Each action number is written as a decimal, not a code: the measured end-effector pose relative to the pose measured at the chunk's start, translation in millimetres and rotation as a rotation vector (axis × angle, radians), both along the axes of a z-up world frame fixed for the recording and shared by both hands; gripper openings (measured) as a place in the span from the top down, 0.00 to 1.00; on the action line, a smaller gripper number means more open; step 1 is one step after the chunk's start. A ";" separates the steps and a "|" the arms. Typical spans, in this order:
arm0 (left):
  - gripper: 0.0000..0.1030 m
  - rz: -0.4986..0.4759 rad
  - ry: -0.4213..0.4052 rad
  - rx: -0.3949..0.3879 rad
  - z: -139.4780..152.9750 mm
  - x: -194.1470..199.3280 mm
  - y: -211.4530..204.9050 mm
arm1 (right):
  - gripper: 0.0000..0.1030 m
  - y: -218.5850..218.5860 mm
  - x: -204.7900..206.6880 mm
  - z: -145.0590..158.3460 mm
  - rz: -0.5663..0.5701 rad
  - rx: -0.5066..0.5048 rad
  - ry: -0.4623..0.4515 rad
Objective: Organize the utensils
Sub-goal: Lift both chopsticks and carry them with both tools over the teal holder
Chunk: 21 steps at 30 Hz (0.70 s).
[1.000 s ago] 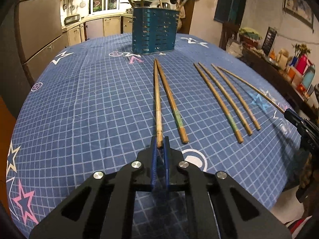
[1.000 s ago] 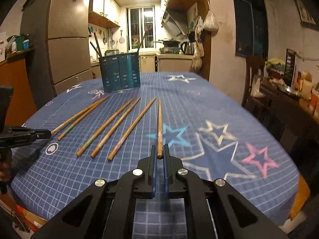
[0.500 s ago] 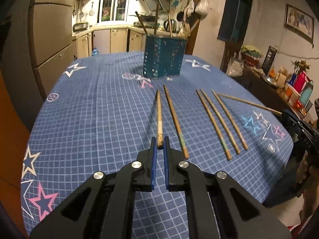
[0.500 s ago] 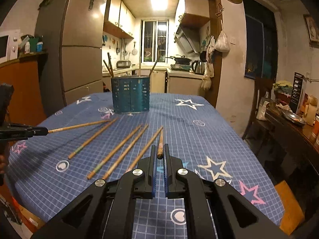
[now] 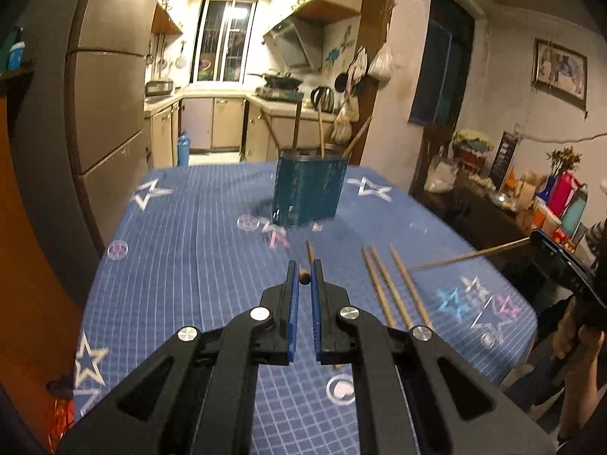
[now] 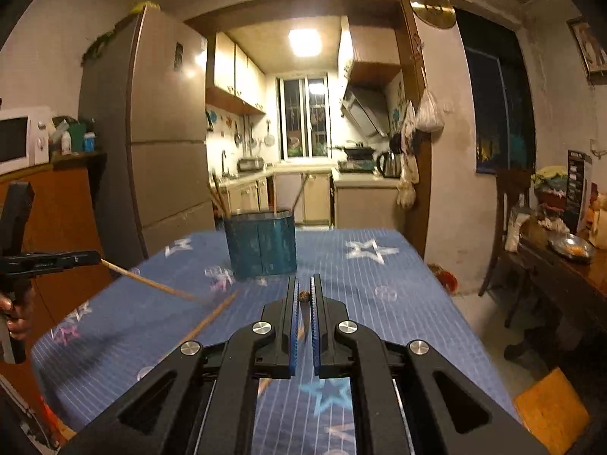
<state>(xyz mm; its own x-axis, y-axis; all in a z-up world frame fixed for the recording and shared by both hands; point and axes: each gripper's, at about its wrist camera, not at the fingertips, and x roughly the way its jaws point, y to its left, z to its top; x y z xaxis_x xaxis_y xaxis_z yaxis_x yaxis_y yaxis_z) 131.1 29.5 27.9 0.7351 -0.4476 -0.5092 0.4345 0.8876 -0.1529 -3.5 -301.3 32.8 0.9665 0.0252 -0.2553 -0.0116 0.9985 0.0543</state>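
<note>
In the left wrist view, your left gripper [image 5: 304, 278] is closed narrowly on the end of one chopstick [image 5: 304, 277], raised above the counter [image 5: 182, 265]. A blue holder [image 5: 309, 191] with some utensils stands further ahead, and four loose chopsticks [image 5: 383, 288] lie on the blue cloth to the right.

In the right wrist view, your right gripper [image 6: 303, 295] pinches a second chopstick [image 6: 303, 296] by its end, lifted and pointing towards the holder [image 6: 261, 243].

My left tool [image 5: 304, 276] and right tool [image 6: 303, 295] look alike: matte black angular arms, round silver screws, blue ribbed pads [image 5: 291, 311]. Bare skin on my hand [image 5: 578, 335] at right edge.
</note>
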 end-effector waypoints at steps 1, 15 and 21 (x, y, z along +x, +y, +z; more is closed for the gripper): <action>0.95 -0.003 -0.004 -0.005 6.0 2.5 -0.8 | 0.93 0.3 3.6 6.1 0.004 -0.008 -0.009; 0.95 -0.034 -0.090 -0.019 73.9 18.3 -14.0 | 0.93 6.5 39.7 72.5 0.094 -0.044 -0.052; 0.95 -0.039 -0.109 -0.009 72.0 15.8 -19.9 | 0.93 25.6 45.7 79.9 0.126 -0.076 -0.050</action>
